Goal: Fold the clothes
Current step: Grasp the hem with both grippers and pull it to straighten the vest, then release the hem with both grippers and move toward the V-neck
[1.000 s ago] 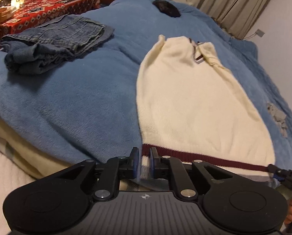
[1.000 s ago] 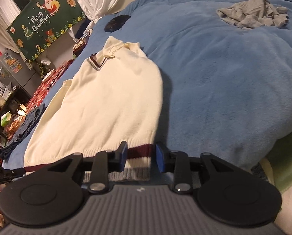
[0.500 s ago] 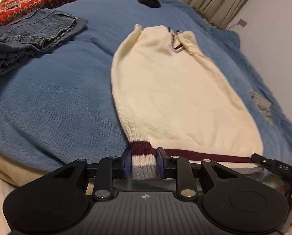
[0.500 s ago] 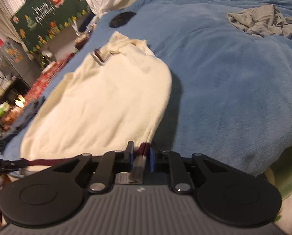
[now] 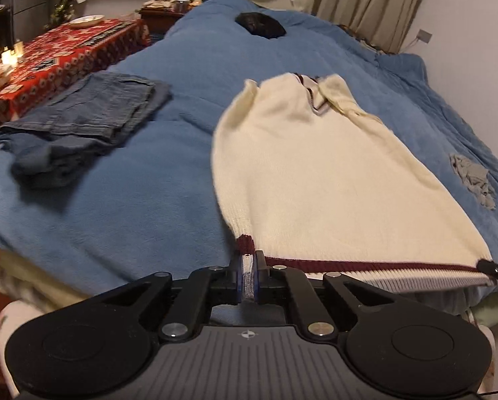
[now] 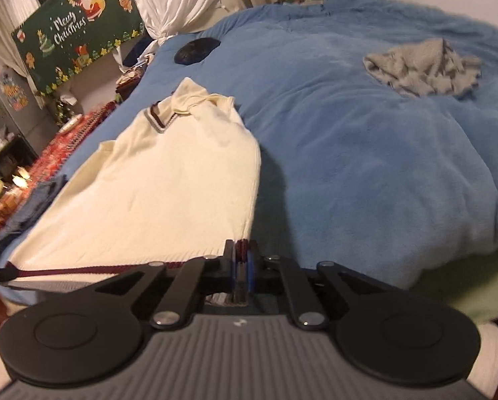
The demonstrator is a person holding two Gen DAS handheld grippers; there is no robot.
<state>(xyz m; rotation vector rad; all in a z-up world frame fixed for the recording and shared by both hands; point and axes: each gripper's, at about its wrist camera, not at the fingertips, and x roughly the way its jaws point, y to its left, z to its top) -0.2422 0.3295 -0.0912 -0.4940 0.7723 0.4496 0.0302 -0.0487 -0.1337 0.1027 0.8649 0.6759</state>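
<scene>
Directly ahead of both grippers, on a blue blanket [image 5: 182, 66]: one cream knit sweater [image 5: 315, 173], lying flat, collar at the far end, maroon-striped hem nearest.

Left gripper [image 5: 247, 275]: jaws have just closed and are clamped on the hem's left corner, the ribbed band pinched between the blue pads.

Right gripper [image 6: 241, 273]: jaws likewise just closed, gripping the hem's right corner; the striped band is squeezed edge-on between the pads. The hem runs taut between the two grippers; each gripper's tip shows at the far corner in the other's view.

Left of the left gripper, further off: folded denim garment [image 5: 82, 120], on the blanket, well apart from the sweater.

Right of the right gripper, far side: crumpled grey garment [image 6: 422, 66], on the blanket.

Beyond the collar: a dark round object [image 5: 260, 25], kind not discernible.

Off the bed's left edge: red patterned tablecloth [image 5: 58, 56]. On the wall behind it: green "Merry Christmas" banner [image 6: 72, 30].
</scene>
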